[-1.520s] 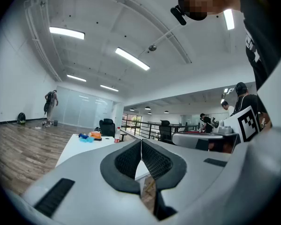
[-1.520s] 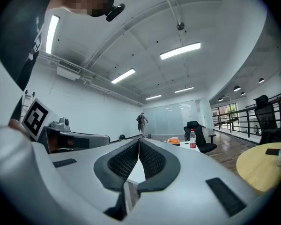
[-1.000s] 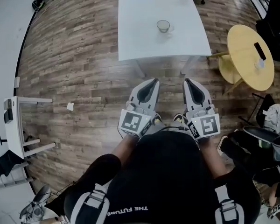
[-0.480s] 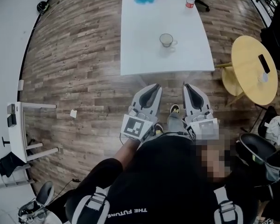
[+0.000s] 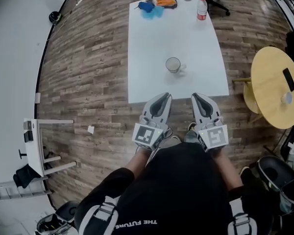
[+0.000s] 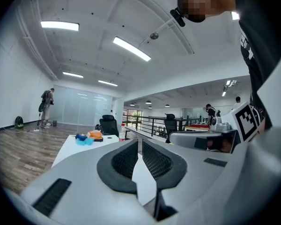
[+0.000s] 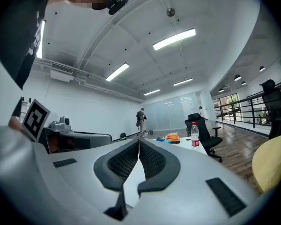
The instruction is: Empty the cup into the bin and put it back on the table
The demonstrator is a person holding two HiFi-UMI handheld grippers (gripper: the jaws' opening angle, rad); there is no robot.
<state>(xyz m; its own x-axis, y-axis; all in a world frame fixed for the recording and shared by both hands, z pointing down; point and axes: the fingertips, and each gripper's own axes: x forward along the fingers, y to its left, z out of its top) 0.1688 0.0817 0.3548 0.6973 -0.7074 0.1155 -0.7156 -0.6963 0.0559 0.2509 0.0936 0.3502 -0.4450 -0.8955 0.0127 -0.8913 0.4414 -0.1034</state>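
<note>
A clear glass cup with a handle stands upright on the white table, near its front edge. My left gripper and right gripper hang side by side just short of that edge, both shut and holding nothing. The cup lies ahead of them, between their two lines. In the left gripper view my left gripper has its jaws pressed together, and the table runs away behind them. My right gripper looks the same in its own view. No bin shows in any view.
At the table's far end lie a blue thing, an orange thing and a red-labelled water bottle. A round yellow table stands to the right, a white stand to the left. Wooden floor surrounds the table.
The person has stepped toward the table: it and the cup now sit lower in the head view, and both grippers have come up to its front edge. Both stay shut.
</note>
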